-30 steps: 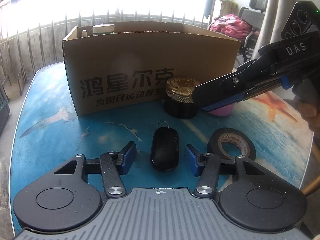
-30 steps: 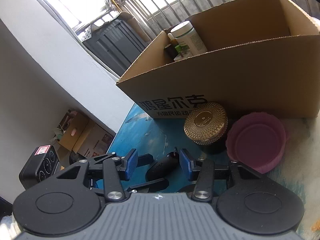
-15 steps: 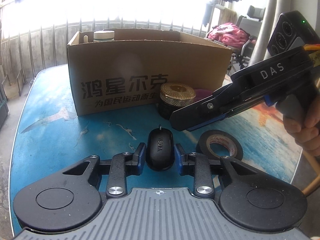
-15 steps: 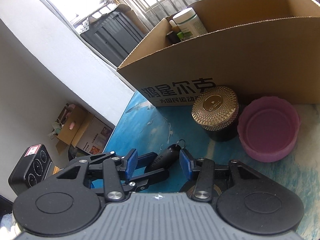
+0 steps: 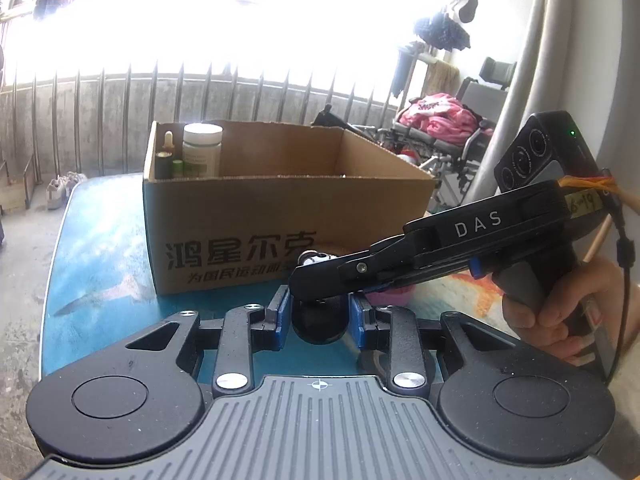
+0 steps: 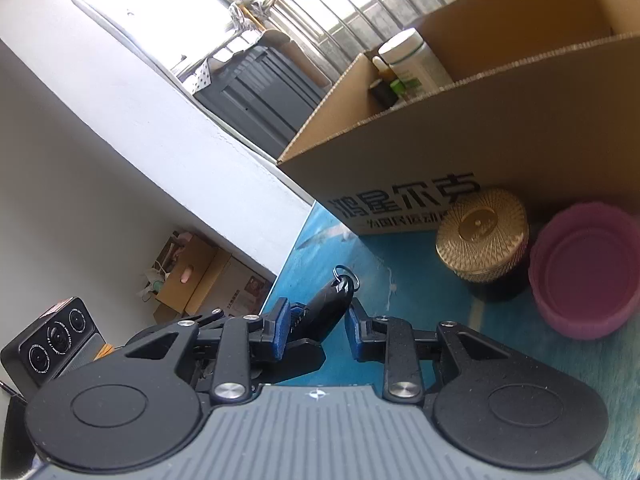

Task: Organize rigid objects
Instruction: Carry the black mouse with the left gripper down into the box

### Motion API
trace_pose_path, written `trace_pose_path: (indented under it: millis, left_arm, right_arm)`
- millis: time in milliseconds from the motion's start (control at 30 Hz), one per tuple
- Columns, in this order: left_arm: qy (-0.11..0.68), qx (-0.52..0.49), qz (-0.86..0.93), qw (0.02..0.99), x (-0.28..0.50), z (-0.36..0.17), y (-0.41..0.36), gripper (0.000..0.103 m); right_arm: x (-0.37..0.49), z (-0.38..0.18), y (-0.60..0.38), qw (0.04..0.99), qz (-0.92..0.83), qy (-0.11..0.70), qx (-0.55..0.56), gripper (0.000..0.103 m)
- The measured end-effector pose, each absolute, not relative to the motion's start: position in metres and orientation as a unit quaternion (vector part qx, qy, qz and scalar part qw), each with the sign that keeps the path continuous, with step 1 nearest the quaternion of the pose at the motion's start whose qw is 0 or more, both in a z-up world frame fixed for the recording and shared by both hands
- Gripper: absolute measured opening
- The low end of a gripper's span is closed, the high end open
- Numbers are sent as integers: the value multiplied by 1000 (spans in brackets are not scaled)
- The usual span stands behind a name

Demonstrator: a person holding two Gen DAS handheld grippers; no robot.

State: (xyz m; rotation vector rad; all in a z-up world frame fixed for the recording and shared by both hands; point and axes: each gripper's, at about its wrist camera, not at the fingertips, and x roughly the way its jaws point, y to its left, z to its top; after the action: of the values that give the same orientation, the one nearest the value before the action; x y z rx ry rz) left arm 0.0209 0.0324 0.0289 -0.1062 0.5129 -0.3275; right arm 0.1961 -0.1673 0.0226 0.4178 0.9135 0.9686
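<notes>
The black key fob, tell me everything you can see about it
The black key fob is a glossy, rounded, plastic-looking oblong with a small metal split ring at its far end. Faint lettering on its side is too small to read. The left gripper is shut on it, blue pads against both sides. It looks lifted off the blue table, tilted with the ring end up, toward the cardboard box. In the right wrist view it sits between the right gripper's open fingers.

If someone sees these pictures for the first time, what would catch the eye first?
Probably the black key fob gripped between the left tongs, lifted above the blue table. Behind stands the open cardboard box, with a gold-lidded jar and pink lid before it.
</notes>
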Motion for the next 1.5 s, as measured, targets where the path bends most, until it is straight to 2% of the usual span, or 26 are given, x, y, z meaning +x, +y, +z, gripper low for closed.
trace_pose_path:
  millis: [267, 467, 567, 733, 867, 1033, 1133, 1233, 1500]
  left_arm:
    - [239, 46, -139, 960, 100, 83, 52, 29]
    - [337, 193, -193, 901, 208, 85, 55, 29]
    - [413, 235, -220, 852, 257, 65, 53, 29]
    - [487, 336, -219, 776, 292, 29, 42, 29]
    - [523, 334, -222, 752, 307, 13, 43, 29]
    - [524, 371, -210, 738, 304, -1, 36, 32]
    - [528, 391, -191, 729, 299, -8, 38, 34]
    - [528, 404, -182, 724, 296, -9, 43, 37]
    - [515, 421, -160, 730, 284, -7, 47, 36]
  right_arm:
    - [249, 84, -165, 789, 442, 370, 210, 33]
    - [322, 95, -148, 810, 408, 388, 164, 33]
    - [350, 88, -135, 812, 392, 413, 130, 33]
    - [385, 73, -112, 800, 388, 445, 106, 33]
    - [404, 61, -99, 800, 372, 466, 71, 34]
    - [422, 42, -104, 781, 366, 496, 103, 34]
    - [423, 44, -97, 793, 352, 494, 47, 34]
    - [426, 40, -93, 781, 364, 506, 43, 34]
    - [428, 34, -80, 782, 346, 518, 24, 34]
